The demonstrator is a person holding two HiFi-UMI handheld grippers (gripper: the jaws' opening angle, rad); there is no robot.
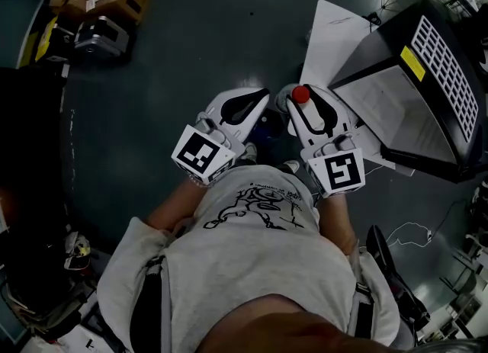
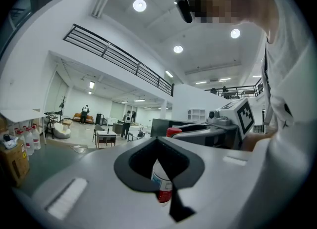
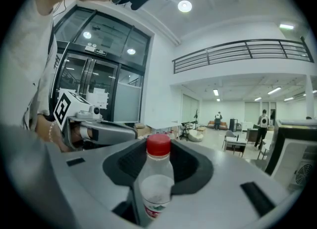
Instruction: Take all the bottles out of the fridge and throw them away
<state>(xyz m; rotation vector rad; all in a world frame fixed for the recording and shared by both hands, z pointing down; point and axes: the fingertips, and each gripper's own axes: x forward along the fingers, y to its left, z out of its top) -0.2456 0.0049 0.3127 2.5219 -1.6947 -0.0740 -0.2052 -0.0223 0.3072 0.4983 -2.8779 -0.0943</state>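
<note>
Right hand-held gripper (image 1: 305, 104) pinches a clear, red-capped bottle (image 3: 157, 173); left hand-held gripper (image 1: 245, 106), pressed together, seemingly nips a second bottle (image 2: 162, 181).

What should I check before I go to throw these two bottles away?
1. Right gripper grips the red-capped bottle, cap up: ok.
2. Left gripper closed round the second bottle: ok.
3. Second bottle's cap on: cannot tell, the jaws hide its top.
4. Trash bin found: cannot tell, none shows in any view.
5. Floor safe to walk: not ok, a white cable lies loose at your right.
</note>
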